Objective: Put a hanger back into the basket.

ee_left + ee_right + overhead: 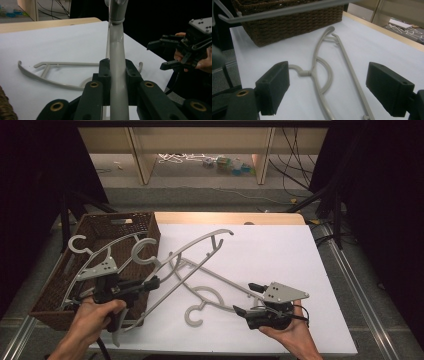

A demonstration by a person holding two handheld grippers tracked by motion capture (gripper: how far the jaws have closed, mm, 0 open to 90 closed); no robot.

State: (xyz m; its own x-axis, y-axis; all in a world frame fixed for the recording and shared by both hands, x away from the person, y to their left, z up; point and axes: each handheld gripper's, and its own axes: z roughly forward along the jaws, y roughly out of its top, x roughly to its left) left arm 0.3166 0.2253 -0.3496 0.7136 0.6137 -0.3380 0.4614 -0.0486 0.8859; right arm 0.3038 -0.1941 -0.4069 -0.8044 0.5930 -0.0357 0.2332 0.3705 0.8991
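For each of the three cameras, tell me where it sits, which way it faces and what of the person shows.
High view: above the person's side, looking forward and down on the white table; both forearms, left hand-held gripper, right hand-held gripper.
Left gripper view: rides the left hand-held gripper, looking along jaws shut on the lifted hanger; the right hand shows far right.
Right gripper view: rides the right hand-held gripper, facing the wicker basket between open jaws.
Shared: all three views show the flat hanger on the table.
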